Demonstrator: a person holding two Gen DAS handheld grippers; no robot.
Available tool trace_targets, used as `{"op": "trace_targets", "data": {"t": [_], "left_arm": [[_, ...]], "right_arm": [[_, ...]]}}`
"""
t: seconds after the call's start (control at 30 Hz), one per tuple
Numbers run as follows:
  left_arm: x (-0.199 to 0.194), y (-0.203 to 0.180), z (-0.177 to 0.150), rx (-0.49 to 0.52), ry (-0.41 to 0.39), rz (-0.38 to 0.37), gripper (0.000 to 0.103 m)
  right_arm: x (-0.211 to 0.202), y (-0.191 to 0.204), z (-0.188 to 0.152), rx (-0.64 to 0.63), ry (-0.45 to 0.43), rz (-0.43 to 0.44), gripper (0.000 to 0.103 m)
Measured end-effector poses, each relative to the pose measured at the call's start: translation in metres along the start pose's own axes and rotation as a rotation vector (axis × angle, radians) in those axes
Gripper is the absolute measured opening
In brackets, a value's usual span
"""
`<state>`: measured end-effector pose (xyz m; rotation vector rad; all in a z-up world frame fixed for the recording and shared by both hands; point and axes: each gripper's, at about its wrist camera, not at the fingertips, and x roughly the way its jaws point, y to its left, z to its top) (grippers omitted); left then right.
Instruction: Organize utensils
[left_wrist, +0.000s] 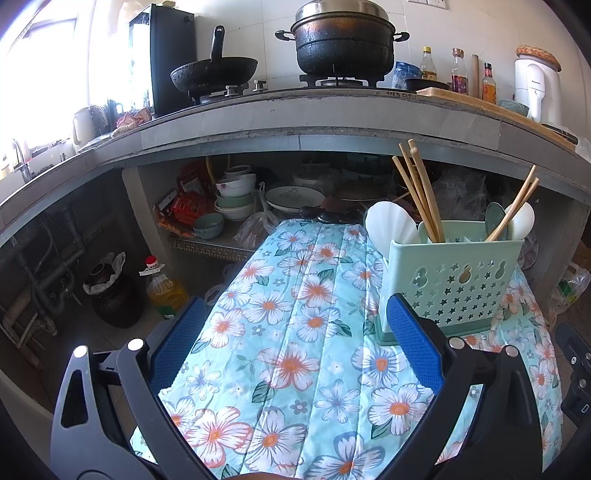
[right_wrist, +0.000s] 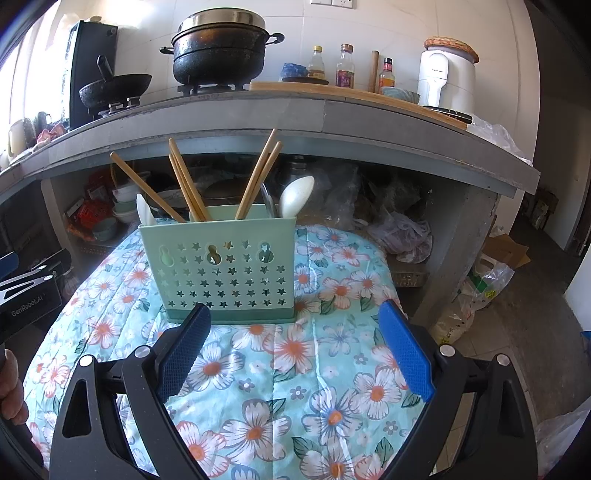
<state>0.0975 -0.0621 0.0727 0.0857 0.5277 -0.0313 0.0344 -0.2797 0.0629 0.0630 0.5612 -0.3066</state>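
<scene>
While upright on floral cloth (right_wrist: 295, 387), just ahead of both grippers:
Caddy (right_wrist: 218, 266): mint plastic, star cutouts, standing on darker green base; compartments inside not clear.
Caddy contents: wooden chopsticks (right_wrist: 258, 173) leaning out in fans; pale spoons (right_wrist: 295, 195) bowl-up.
Chopsticks count: about six sticks from right wrist view, some overlapping, so exact count uncertain.
Spoons count: two white plus one greenish (left_wrist: 495, 216) in left wrist view.
Left gripper (left_wrist: 295, 343): blue pads spread wide, holding nothing; right pad close to caddy's near corner, contact unclear.
Right gripper (right_wrist: 295, 343): spread wide, empty; left pad overlapping caddy base in view, contact unclear.
</scene>
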Motion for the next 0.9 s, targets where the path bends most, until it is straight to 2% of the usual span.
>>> {"op": "trace_targets", "data": {"t": [0.9], "left_arm": [[0.0031,0.0005,-0.0047,0.003,0.02,-0.012,0.094]], "right_arm": [[0.0003,0.001,0.0017,0.0,-0.002,0.001,0.09]]}}
